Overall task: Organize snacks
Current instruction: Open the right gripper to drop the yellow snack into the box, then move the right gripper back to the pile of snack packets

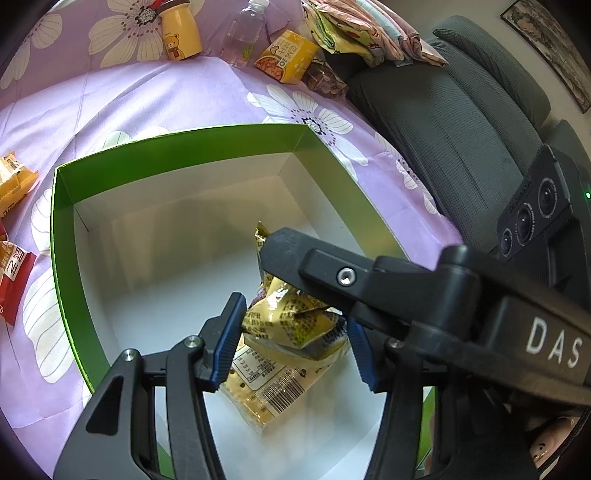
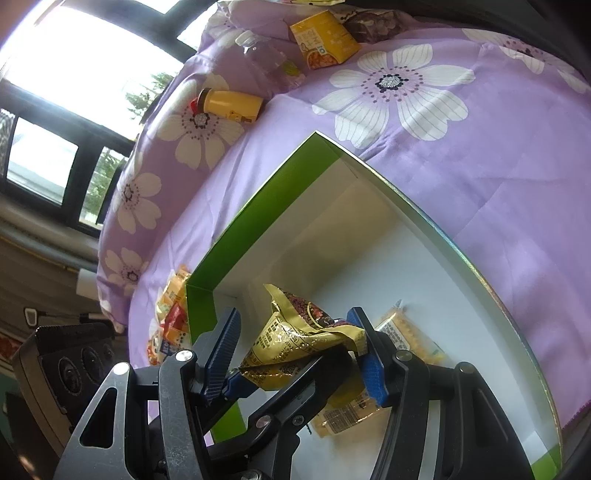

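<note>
A green box with a white inside (image 1: pixel 177 155) (image 2: pixel 258 206) lies on the purple flowered bedspread. In it lies a flat cracker packet (image 1: pixel 266 387) (image 2: pixel 402 339). A crumpled gold snack packet (image 1: pixel 295 317) (image 2: pixel 295 343) is above it, between both grippers. My left gripper (image 1: pixel 295 343) is open, its blue pads either side of the gold packet. My right gripper (image 2: pixel 299 354) is also open around it; its finger (image 1: pixel 295 254) crosses the left wrist view and touches the packet. Whether either one bears the packet, I cannot tell.
On the bedspread beyond the box: a yellow bottle (image 1: pixel 181 29) (image 2: pixel 232 103), a clear water bottle (image 1: pixel 243 33) (image 2: pixel 269 62), a yellow snack box (image 1: pixel 288 55) (image 2: pixel 325 37). Orange and red packets (image 1: pixel 11 221) (image 2: pixel 170 317) lie left of the box. A grey chair (image 1: pixel 461 110) stands right.
</note>
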`<state>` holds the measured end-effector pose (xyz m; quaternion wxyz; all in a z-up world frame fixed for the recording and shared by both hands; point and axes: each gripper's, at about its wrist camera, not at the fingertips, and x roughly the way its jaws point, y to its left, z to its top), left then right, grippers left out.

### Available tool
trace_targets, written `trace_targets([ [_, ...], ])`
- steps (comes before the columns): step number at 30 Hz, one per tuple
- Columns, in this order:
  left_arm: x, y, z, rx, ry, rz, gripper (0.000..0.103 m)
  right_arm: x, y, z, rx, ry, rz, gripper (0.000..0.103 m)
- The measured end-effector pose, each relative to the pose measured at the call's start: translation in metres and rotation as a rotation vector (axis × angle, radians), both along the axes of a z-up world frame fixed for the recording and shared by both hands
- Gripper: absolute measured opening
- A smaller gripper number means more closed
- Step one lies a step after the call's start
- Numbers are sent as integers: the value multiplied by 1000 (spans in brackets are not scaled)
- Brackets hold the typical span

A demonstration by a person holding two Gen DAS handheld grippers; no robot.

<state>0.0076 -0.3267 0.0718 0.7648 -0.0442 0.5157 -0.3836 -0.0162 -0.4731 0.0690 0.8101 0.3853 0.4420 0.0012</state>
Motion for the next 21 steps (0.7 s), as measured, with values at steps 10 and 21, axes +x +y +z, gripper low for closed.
trace_targets([
  [10,-11,9,12,-35,-86,1,65,-9,-5,11,-83,-18,-61,65],
  [21,-32,95,60,-76,-298,151,92,-28,20,57,-267,-142,-55,78],
])
